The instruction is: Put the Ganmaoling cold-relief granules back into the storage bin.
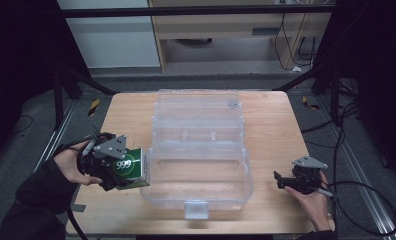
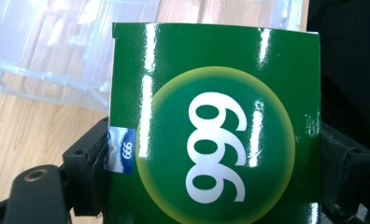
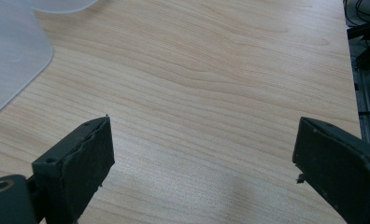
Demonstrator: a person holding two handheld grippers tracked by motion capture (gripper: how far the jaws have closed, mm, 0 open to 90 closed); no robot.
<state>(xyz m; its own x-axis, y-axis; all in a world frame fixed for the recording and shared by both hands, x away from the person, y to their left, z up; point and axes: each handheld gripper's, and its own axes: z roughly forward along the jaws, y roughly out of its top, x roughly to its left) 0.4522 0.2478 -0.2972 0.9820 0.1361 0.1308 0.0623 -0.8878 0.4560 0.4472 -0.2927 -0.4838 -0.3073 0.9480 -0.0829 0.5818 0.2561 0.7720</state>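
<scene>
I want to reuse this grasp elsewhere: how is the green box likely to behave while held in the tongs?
The green box, clamped by the left tongs, has flat faces and crisp edges, so probably stiff cardboard that could dent. Its glossy, glare-streaked surface may slip. Carried by one hand, it is likely light.

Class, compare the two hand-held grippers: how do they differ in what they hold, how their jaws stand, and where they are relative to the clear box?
The left hand-held gripper is shut on a green box; the right hand-held gripper holds nothing. The left one's jaws press the green box's sides; the right one's stand wide apart over bare table. The left one is at the left side of the clear box, the right one at its right. Both are black and held in a hand.
</scene>
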